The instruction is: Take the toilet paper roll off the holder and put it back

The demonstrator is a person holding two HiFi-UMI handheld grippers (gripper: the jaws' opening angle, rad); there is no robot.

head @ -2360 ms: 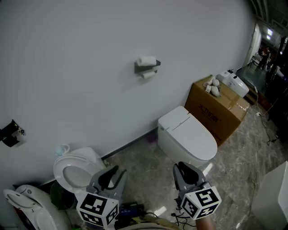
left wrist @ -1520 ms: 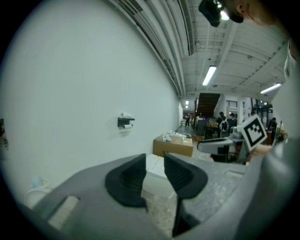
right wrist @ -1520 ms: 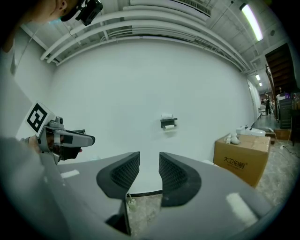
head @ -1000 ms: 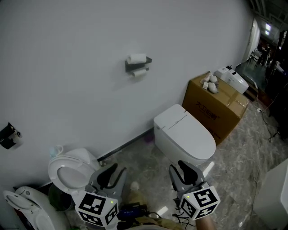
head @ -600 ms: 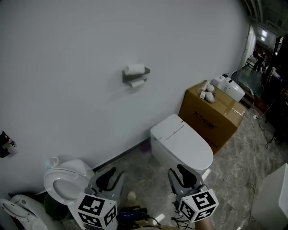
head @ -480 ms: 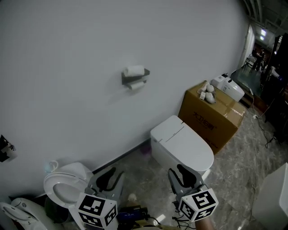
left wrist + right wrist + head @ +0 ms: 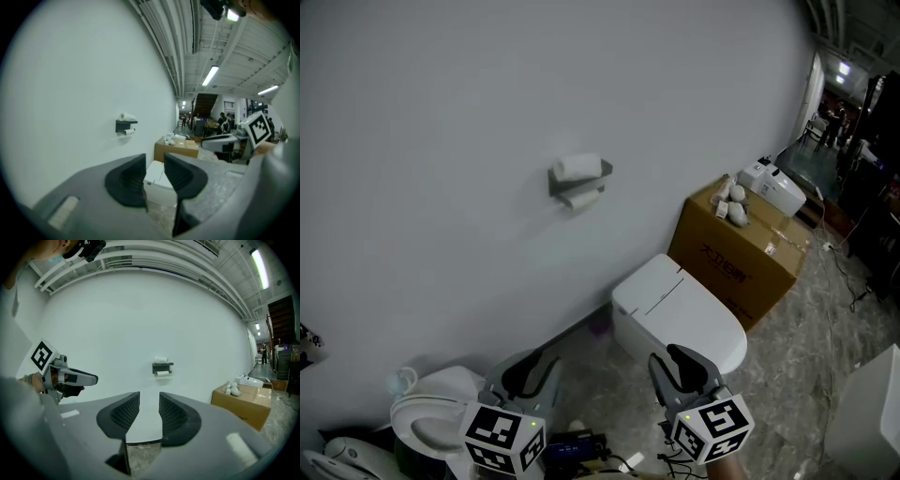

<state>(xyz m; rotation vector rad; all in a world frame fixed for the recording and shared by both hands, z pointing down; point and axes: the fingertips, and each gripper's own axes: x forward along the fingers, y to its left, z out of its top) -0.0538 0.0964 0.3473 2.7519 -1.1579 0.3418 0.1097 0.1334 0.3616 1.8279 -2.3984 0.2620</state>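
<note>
A dark holder [image 7: 578, 182] is fixed to the white wall, with one white toilet paper roll [image 7: 578, 167] lying on top of it and a second roll [image 7: 581, 199] hanging below. The holder [image 7: 125, 125] shows small and far off in the left gripper view. In the right gripper view the holder [image 7: 162, 365] is just as distant, above the jaws' gap. My left gripper [image 7: 530, 371] and right gripper [image 7: 682, 367] sit low at the bottom of the head view, both well short of the holder. Each stands open with nothing between its fingers.
A white closed toilet [image 7: 680, 317] stands against the wall below and right of the holder. Beside it is a cardboard box [image 7: 741, 251] with small white items and a white appliance [image 7: 775, 188] on top. Another toilet bowl [image 7: 429, 405] sits at the lower left. Marble floor lies underfoot.
The head view has drifted, so the holder now sits lower in the frame and the left toilet bowl has slid toward the bottom edge. Both grippers keep their places and jaw gaps.
</note>
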